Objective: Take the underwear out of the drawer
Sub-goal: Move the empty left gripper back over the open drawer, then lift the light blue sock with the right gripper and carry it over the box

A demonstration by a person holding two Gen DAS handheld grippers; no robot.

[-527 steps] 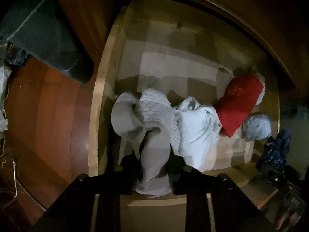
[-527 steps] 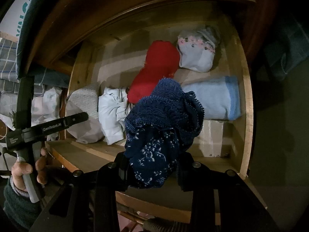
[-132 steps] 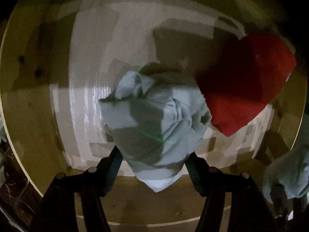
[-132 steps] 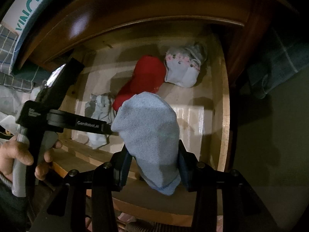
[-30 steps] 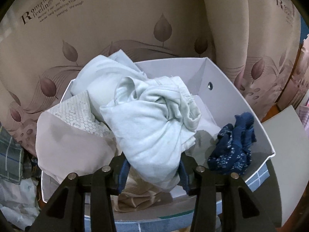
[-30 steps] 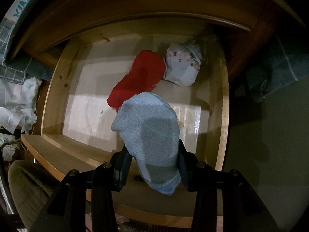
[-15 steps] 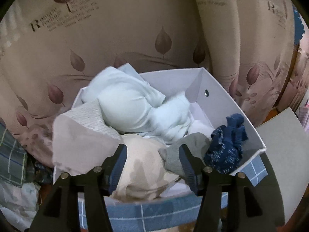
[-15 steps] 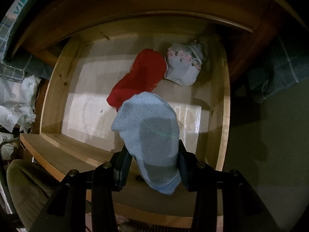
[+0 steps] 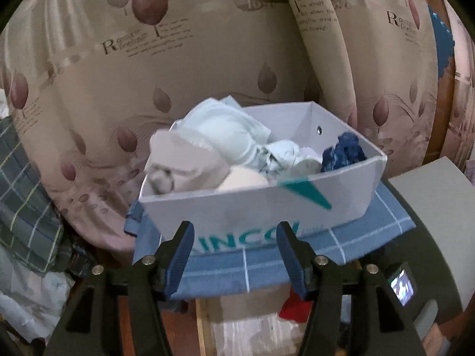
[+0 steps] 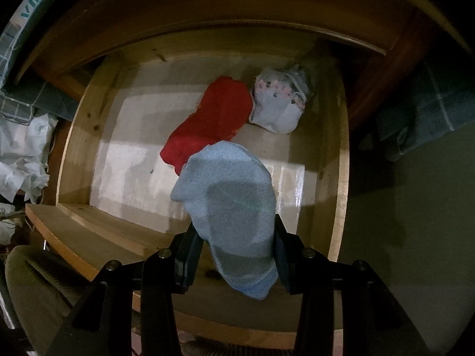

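Two pieces of underwear lie on the floor of the open wooden drawer (image 10: 341,160), seen from above in the right wrist view: a red one (image 10: 213,118) near the centre and, touching it at its two o'clock, a white floral one (image 10: 277,108) against the back right corner. The right gripper (image 10: 234,255) points down over the drawer's front edge, its jaws clamped on a folded light blue piece (image 10: 228,207) that stands up between them, at about five o'clock from the red one.

In the left wrist view a white cardboard box (image 9: 243,210) sits on a blue checked cloth (image 9: 350,237) before a leaf-patterned curtain (image 9: 118,89). It is heaped with pale garments (image 9: 219,139), with a navy lace piece (image 9: 343,154) at their three o'clock by the box's right wall. The left gripper (image 9: 236,246) stands at six o'clock from the box, apart from it, jaws spread with nothing between them.
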